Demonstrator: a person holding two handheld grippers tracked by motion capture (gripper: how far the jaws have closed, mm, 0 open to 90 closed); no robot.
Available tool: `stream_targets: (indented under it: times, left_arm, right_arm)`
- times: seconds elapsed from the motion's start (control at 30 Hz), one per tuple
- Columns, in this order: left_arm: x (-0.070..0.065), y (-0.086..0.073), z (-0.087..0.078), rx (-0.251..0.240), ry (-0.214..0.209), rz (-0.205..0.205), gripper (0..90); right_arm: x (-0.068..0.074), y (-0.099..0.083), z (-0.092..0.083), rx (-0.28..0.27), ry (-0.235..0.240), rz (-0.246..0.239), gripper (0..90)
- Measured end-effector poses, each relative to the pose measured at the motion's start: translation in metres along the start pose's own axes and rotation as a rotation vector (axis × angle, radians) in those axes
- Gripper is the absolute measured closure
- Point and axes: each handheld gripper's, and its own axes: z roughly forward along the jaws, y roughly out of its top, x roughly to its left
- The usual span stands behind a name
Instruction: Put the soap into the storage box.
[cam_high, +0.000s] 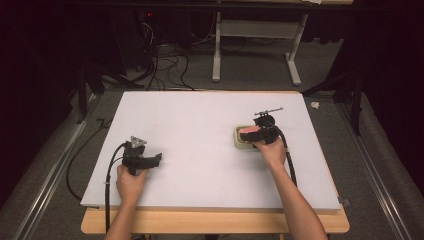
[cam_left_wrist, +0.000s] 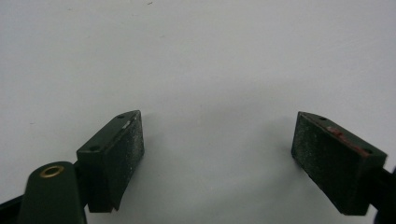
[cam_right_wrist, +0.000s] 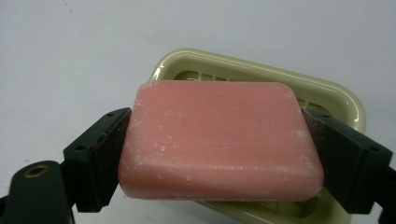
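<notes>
Pink soap (cam_right_wrist: 219, 140) pinched between right gripper (cam_right_wrist: 219, 144) jaws, apparently just above cream dish (cam_right_wrist: 345, 100).

Dim surroundings, soft close-up focus

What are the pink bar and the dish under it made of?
The pink bar looks like soap: matte, waxy, with whitish scuffs. The soap dish looks like glossy cream plastic, with a moulded rim and slotted floor; glazed ceramic can't be ruled out.

Your pink soap bar (cam_right_wrist: 219, 140) has whitish scuffs; the soap dish (cam_right_wrist: 336, 100) is pale cream-green. Table mat (cam_high: 200, 130) is plain white, gripper pads (cam_left_wrist: 125, 144) black, one streaked red.
</notes>
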Motion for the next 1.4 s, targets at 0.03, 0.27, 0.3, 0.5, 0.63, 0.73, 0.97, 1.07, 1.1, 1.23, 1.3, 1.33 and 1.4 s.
stream_targets:
  times: [0.03,0.27,0.3,0.5,0.63,0.73,0.97,1.07,1.1,1.23,1.3,1.33,1.4]
  left_arm:
    - [0.0000,0.0000,0.0000,0.000,0.000,0.000,17.4]
    - [0.0000,0.0000,0.0000,0.000,0.000,0.000,17.4]
    - [0.0000,0.0000,0.0000,0.000,0.000,0.000,17.4]
    - [0.0000,0.0000,0.0000,0.000,0.000,0.000,17.4]
    - [0.0000,0.0000,0.0000,0.000,0.000,0.000,17.4]
    - [0.0000,0.0000,0.0000,0.000,0.000,0.000,17.4]
    - [0.0000,0.0000,0.0000,0.000,0.000,0.000,17.4]
    - [0.0000,0.0000,0.0000,0.000,0.000,0.000,17.4]
    - [0.0000,0.0000,0.0000,0.000,0.000,0.000,17.4]
    - [0.0000,0.0000,0.0000,0.000,0.000,0.000,17.4]
    - [0.0000,0.0000,0.0000,0.000,0.000,0.000,17.4]
    - [0.0000,0.0000,0.0000,0.000,0.000,0.000,17.4]
    - [0.0000,0.0000,0.0000,0.000,0.000,0.000,17.4]
  right_arm:
    - [0.0001,0.0000,0.0003,0.002,-0.001,0.000,13.5]
    - [0.0010,0.0003,0.0014,0.000,-0.006,-0.001,13.4]
    - [0.0012,0.0005,0.0012,0.001,-0.006,0.001,13.4]
    - [0.0021,0.0010,0.0009,0.001,-0.015,-0.004,13.4]
    - [0.0028,0.0009,0.0012,0.002,-0.021,-0.008,13.4]
    - [0.0034,0.0008,0.0017,0.008,-0.026,-0.009,13.3]
    - [0.0031,0.0002,-0.0008,-0.013,-0.037,-0.008,13.5]
    - [0.0021,-0.0002,-0.0018,-0.022,-0.033,-0.009,13.4]
    - [0.0019,-0.0004,-0.0022,-0.027,-0.034,-0.005,13.3]
    - [0.0015,-0.0007,-0.0033,-0.033,-0.037,-0.006,12.6]
    - [0.0011,-0.0011,-0.0040,-0.036,-0.032,-0.006,12.6]
    - [0.0009,-0.0014,-0.0045,-0.044,-0.034,-0.008,12.7]
    - [0.0002,-0.0019,-0.0062,-0.052,-0.031,-0.007,12.7]
